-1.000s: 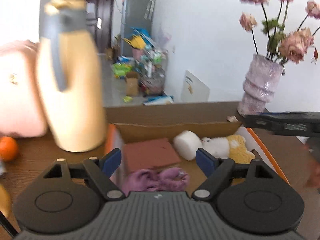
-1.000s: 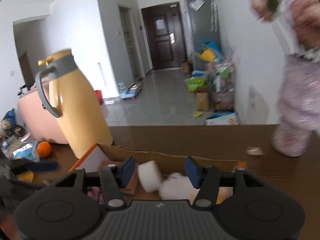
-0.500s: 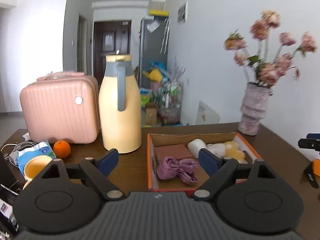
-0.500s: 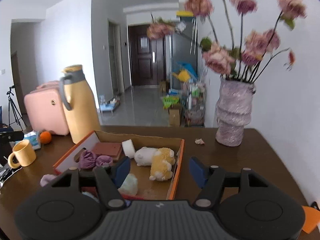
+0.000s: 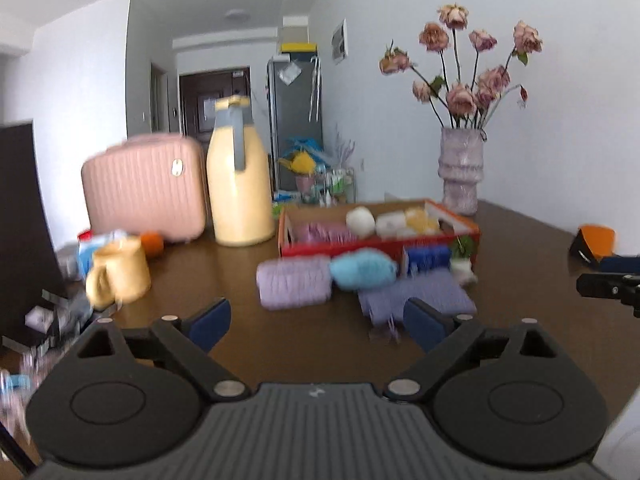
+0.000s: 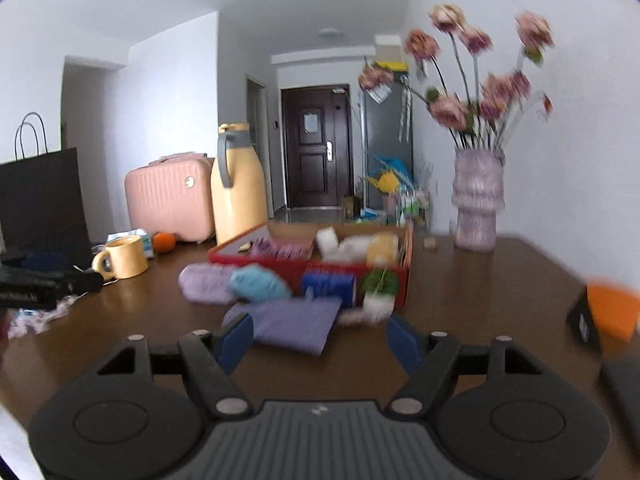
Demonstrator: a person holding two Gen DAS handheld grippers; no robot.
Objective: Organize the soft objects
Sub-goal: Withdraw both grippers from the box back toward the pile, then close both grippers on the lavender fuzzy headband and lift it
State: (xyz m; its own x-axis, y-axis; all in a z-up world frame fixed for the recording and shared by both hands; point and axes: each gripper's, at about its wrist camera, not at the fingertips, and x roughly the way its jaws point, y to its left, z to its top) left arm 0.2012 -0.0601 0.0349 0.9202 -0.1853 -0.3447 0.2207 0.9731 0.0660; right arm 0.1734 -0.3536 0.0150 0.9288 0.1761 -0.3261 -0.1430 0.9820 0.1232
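I judge this partly done: the red box (image 5: 378, 236) at frame centre already holds several soft pieces, while a lilac roll (image 5: 294, 287), teal bundle (image 5: 362, 269) and purple cloth (image 6: 296, 324) lie on the table before it. My left gripper (image 5: 316, 322) and right gripper (image 6: 320, 338) have just been opening; both are spread, nothing between them

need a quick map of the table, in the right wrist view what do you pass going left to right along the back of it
black paper bag → pink suitcase → yellow thermos jug → cardboard box → vase of dried roses
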